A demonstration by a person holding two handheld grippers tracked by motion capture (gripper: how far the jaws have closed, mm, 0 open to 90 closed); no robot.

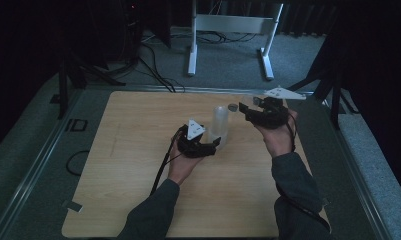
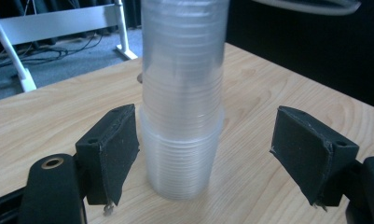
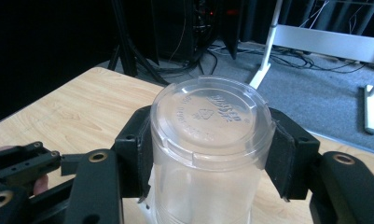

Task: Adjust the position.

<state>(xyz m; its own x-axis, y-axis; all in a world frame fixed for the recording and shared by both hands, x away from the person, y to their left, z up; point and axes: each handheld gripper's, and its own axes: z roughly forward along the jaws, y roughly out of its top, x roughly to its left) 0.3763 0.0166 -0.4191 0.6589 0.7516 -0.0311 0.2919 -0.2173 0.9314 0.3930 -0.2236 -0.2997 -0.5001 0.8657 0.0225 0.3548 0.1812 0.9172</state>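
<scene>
I had a stack of clear plastic cups (image 1: 220, 125) standing upside down near the middle of the wooden table (image 1: 128, 165), its long axis upright and the closed bases pointing up. In the left gripper view the stack (image 2: 183, 107) rose straight from the tabletop, with the wider rims nested at the bottom and resting on the wood.

My left gripper (image 1: 212, 145) sat low at the foot of the stack, on its near left side in the high view. Its jaws stood apart, one on each side of the lower cups; the left pad (image 2: 115, 149) looked to be right against the rims, while the right pad (image 2: 300, 149) stood well clear, so nothing was clamped there. The left hand (image 1: 184, 162) lay palm-up under the gripper, forearm coming in from the bottom edge, the gripper pointing roughly level toward the stack.

My right gripper (image 1: 244, 109) was raised at the top of the stack, reaching in from the right. In the right gripper view its two jaws were closed on the topmost cup (image 3: 211, 140), pads pressed to its opposite sides just below the embossed base, which faced up toward the camera. The right hand (image 1: 278, 137) held that gripper higher than the left, wrist lifted, sleeve (image 1: 293, 180) angled up from the lower right.
</scene>
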